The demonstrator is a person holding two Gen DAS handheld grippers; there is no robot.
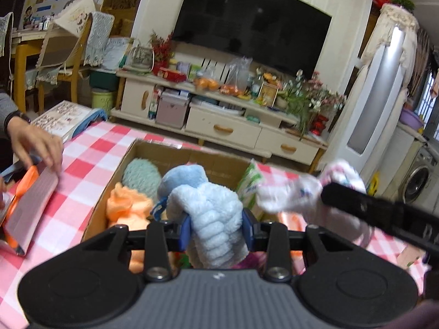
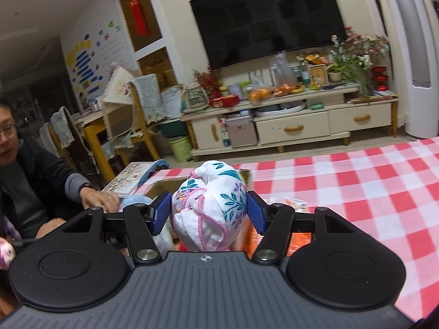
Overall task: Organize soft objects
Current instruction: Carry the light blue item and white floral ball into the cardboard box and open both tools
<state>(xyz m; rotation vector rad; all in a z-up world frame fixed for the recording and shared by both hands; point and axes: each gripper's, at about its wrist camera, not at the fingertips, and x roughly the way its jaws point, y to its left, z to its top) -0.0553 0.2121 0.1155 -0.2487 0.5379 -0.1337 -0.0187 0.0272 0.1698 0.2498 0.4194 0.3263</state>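
Cardboard box (image 1: 153, 150) (near edge hidden) sits behind blue fleece (image 1: 214, 219) in left gripper (image 1: 215, 227).

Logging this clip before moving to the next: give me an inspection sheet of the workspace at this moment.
Surface: table under a red-and-white checked cloth.
Job's things: light blue fleece item, white floral cloth bundle, and, inside the open cardboard box, a teal fuzzy ball and an orange fluffy item.
Clutter: green-and-white packet at the box's right edge; printed book at the table's far left corner.
Grippers: left gripper shut on the fleece item; right gripper shut on the cloth bundle.
Cables: nothing seen.
Surroundings: television, TV cabinet, a second person's hand at the table's left edge.
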